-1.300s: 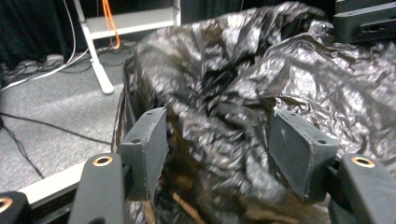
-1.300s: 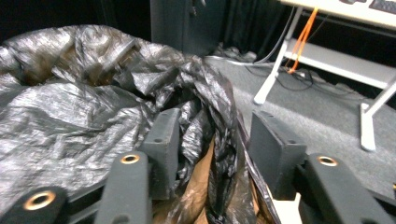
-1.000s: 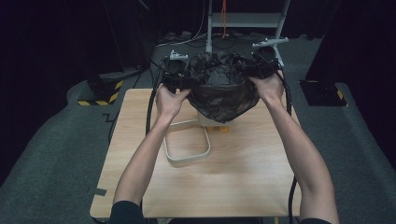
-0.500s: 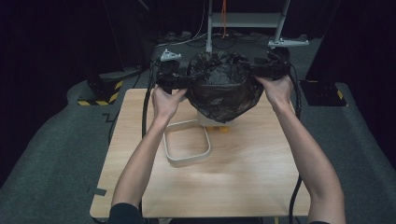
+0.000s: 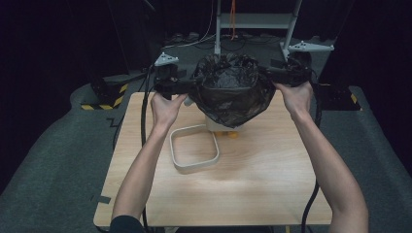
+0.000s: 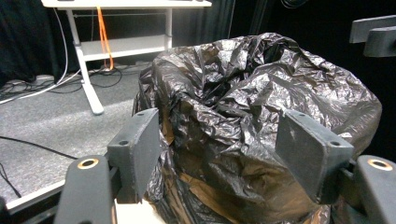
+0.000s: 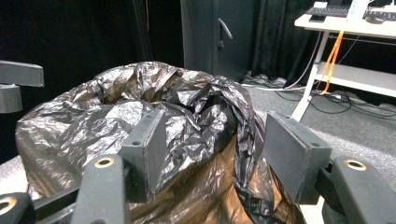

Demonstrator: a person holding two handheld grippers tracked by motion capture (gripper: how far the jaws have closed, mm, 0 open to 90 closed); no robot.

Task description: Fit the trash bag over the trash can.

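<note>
My left gripper and right gripper jaws have just been opening, wide around the black bin liner; it's thin, limp, slippery, so I'd pinch its rim.

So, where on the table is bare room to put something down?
The near half of the wooden table is bare, between the white rectangular frame and the front edge, with the forearms on both sides. The right side beside the frame is also free. The far edge is crowded: the black plastic bag covers a white container there.
</note>
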